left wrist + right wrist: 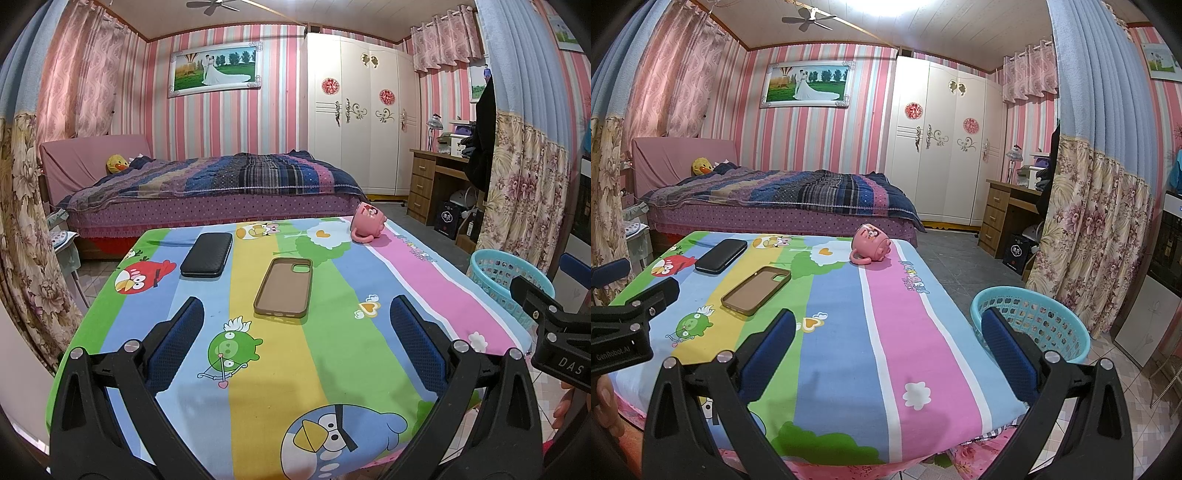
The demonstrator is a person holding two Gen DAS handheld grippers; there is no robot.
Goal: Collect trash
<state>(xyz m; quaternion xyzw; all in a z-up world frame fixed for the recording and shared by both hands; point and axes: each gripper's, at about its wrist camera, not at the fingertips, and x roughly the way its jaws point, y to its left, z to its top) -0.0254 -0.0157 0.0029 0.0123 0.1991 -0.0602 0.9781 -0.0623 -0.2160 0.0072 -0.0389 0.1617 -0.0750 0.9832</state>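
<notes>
A table with a colourful cartoon cloth [406, 280] [905, 314] holds a brown phone case [283, 287] [756, 290], a black case [207, 254] [721, 256] and a pink mug on its side [367, 222] [870, 248]. A light blue plastic basket [508, 284] [1034, 325] stands on the floor right of the table. My left gripper [295, 339] is open and empty above the table's near end. My right gripper [888, 343] is open and empty over the table's right side, next to the basket.
A bed [210, 188] stands behind the table, a white wardrobe [358, 114] and a wooden desk [436, 177] at the back right. Flowered curtains [1100, 206] hang on both sides. Tiled floor [960, 258] lies right of the table.
</notes>
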